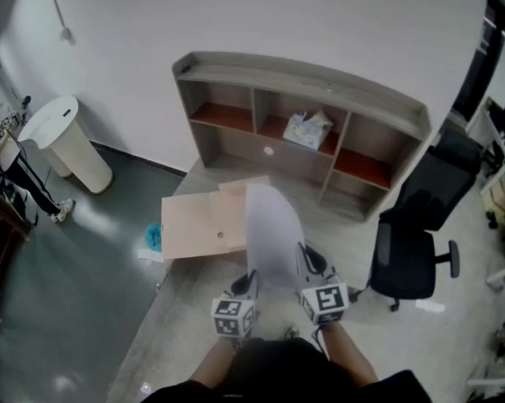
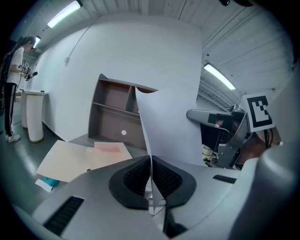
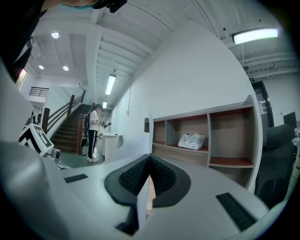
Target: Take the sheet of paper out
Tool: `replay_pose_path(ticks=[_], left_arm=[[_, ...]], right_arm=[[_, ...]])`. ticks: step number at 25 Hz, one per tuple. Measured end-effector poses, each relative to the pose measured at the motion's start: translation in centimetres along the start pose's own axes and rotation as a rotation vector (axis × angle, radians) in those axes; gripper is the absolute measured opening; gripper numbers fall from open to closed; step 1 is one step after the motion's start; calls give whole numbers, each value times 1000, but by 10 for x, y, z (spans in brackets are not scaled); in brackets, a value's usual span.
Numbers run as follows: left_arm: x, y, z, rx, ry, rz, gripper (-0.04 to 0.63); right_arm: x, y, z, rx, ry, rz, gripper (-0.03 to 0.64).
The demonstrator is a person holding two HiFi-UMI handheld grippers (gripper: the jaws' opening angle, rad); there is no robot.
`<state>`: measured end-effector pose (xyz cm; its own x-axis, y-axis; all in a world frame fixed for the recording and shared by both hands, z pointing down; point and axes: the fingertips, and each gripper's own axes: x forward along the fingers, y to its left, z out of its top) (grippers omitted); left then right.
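Currently, the jaws of the left gripper (image 2: 150, 161) are clenched on the near edge of the white rectangular paper sheet (image 1: 272, 227). The jaws of the right gripper (image 3: 149, 159) grasp the same edge alongside. The sheet's long axis points away from the person toward the grey wooden shelf unit (image 1: 298, 115). Its far end hangs free above the flat beige folder (image 1: 203, 226) on the counter (image 1: 189, 319).

sheet of paper (image 1: 272, 232) | white, blank | upright, slightly bowed | held aloft
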<state>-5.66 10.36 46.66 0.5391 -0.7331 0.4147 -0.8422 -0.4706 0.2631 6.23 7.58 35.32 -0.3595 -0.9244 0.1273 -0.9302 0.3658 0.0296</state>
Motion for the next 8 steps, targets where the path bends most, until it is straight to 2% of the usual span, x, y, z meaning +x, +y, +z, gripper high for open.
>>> replay_pose_path(ticks=[8], left_arm=[[6, 4, 2, 8, 3, -3, 46]], right_arm=[[9, -2, -12, -21, -21, 8, 17]])
